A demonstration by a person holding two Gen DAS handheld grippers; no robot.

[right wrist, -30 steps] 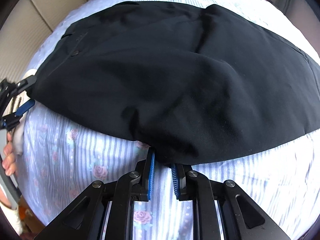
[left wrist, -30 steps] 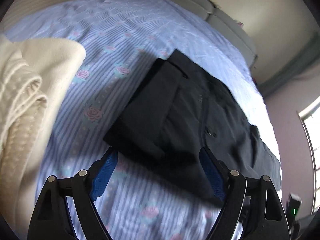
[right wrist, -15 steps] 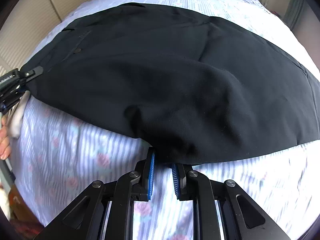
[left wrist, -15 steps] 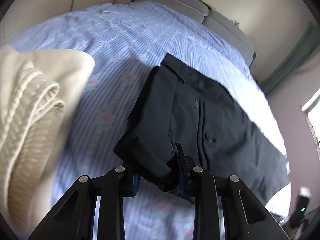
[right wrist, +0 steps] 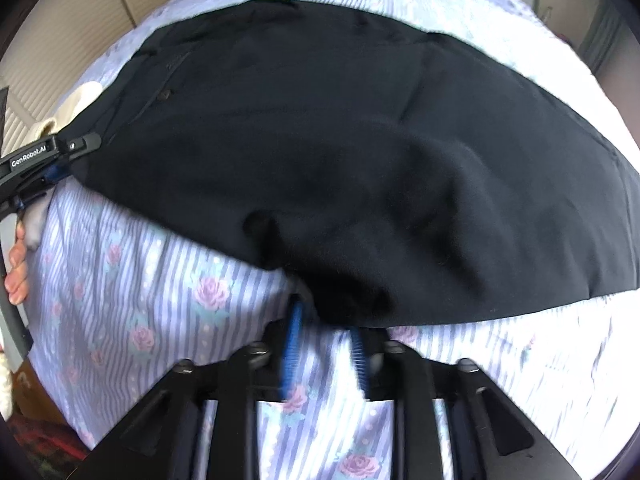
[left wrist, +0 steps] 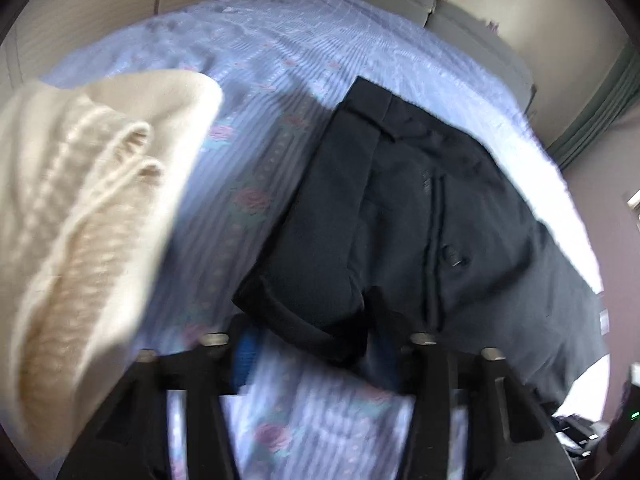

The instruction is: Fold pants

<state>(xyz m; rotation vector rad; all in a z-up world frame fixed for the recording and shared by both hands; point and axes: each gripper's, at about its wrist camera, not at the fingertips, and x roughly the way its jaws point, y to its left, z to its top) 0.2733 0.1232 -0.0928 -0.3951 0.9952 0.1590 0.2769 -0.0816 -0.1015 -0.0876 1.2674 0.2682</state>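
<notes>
A folded cream knitted blanket (left wrist: 80, 216) lies at the left on the lilac striped bedsheet with printed roses (left wrist: 256, 92); the black fabric pants (right wrist: 360, 152) are spread across the sheet, cuffs laid over the waist; the left gripper (left wrist: 312, 354), marked "GenRobot.AI" on its side, has just been opening, its fingers spread around the cuff corner without pinching; the right gripper (right wrist: 326, 344) has just been opening too, pads apart at the pants' near fold.
</notes>
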